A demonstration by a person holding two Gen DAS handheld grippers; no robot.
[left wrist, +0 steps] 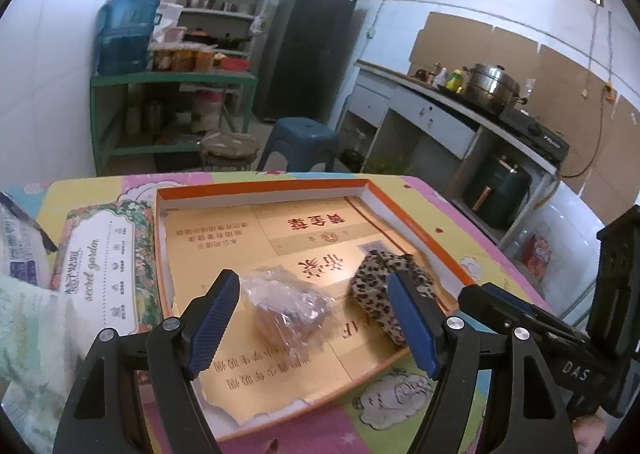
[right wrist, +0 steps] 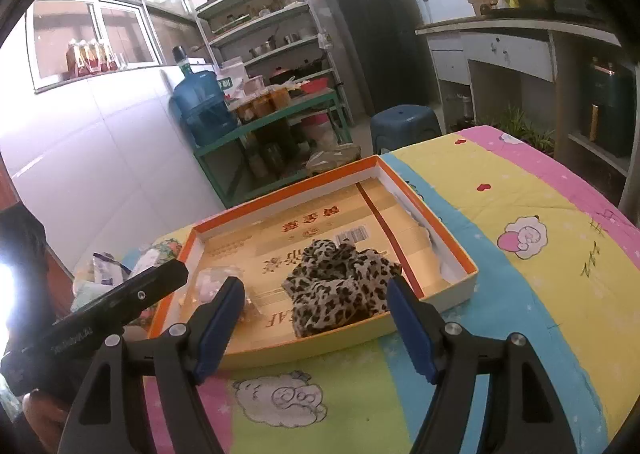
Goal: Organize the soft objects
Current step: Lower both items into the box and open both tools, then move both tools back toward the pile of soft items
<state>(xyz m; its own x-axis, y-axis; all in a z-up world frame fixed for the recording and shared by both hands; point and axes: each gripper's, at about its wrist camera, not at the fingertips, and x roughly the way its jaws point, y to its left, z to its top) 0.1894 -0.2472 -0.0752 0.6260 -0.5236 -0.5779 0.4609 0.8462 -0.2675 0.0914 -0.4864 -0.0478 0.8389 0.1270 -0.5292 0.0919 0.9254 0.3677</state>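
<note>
My left gripper (left wrist: pixel 314 318) stands wide apart and empty above the plastic bag (left wrist: pixel 286 304) in the tray (left wrist: pixel 260 186). My right gripper (right wrist: pixel 316 324) also gapes, holding nothing, above the leopard cloth (right wrist: pixel 340 286), which lies in the tray beside the bag.

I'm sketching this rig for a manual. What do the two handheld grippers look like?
Both match: the left gripper and right gripper each have black angular plastic arms with silver pivot screws and two ribbed blue pads. The right gripper's black body carries white "DAS" lettering, seen from the left camera. No cables or sleeves show.
</note>
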